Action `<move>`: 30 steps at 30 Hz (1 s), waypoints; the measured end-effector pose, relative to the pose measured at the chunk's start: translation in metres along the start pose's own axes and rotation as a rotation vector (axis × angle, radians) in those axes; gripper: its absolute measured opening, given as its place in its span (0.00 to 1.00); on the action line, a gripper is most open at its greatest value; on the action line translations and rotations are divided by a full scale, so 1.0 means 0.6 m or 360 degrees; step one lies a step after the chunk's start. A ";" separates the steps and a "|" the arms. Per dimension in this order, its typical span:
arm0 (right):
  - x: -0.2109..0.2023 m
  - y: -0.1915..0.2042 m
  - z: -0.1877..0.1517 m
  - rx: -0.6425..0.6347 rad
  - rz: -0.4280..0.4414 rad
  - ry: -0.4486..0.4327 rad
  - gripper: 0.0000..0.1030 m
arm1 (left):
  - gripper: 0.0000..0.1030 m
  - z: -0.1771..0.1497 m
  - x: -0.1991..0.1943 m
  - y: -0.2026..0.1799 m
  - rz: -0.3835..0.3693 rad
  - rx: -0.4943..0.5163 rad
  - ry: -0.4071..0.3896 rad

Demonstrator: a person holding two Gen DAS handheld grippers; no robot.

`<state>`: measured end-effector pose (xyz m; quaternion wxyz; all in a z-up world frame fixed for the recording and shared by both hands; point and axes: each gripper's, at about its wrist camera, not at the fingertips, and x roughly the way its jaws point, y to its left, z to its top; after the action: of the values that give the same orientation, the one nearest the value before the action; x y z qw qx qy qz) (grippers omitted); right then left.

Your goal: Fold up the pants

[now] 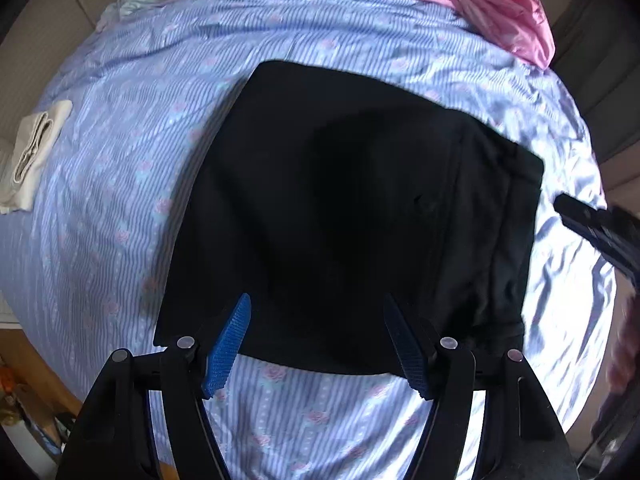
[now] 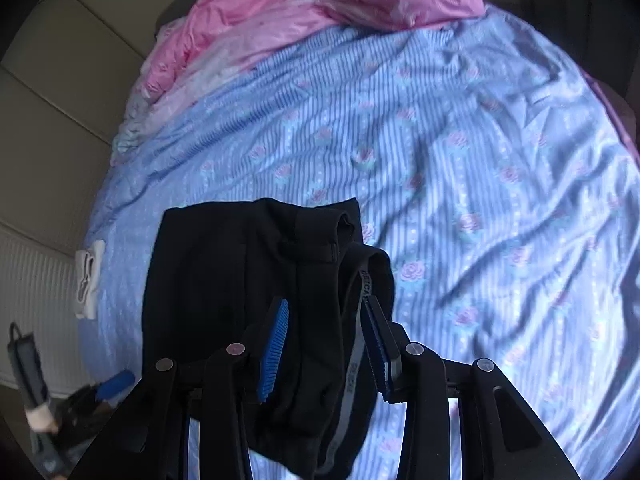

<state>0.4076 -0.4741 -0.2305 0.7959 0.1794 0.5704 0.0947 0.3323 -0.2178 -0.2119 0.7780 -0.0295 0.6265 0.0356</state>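
The black pants (image 1: 344, 216) lie folded into a rough rectangle on the blue striped bedsheet (image 1: 140, 152). My left gripper (image 1: 316, 312) is open and hovers over the near edge of the pants, holding nothing. In the right wrist view the pants (image 2: 224, 280) show their waistband end with a grey inner band (image 2: 358, 344). My right gripper (image 2: 326, 312) is open, its blue pads either side of the waistband fabric, not closed on it. The right gripper also shows at the right edge of the left wrist view (image 1: 600, 228).
A pink quilt (image 2: 320, 12) is bunched at the far end of the bed. A folded white cloth (image 1: 32, 156) lies at the bed's left edge. A white radiator (image 2: 32, 304) and beige wall stand to the left. The left gripper shows in the right wrist view's lower left (image 2: 96, 396).
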 end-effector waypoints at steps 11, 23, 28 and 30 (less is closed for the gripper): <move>0.093 -0.026 0.051 0.0190 0.0070 0.0084 0.40 | 0.66 0.011 0.064 0.004 0.0032 -0.0038 0.0085; 0.075 0.000 0.086 -0.0055 0.0015 -0.0029 0.22 | 0.66 0.015 0.079 0.008 0.0103 -0.0083 0.0084; 0.043 -0.039 0.034 0.0006 -0.0084 -0.0018 0.37 | 0.66 0.009 0.077 -0.001 0.0119 -0.0043 0.0083; 0.023 -0.037 0.005 0.0005 -0.0005 -0.0028 0.37 | 0.66 0.005 0.076 -0.003 0.0123 -0.0038 0.0091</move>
<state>0.4137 -0.4901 -0.2508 0.8007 0.1806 0.5638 0.0909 0.3452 -0.2185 -0.2556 0.7575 -0.0155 0.6486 0.0723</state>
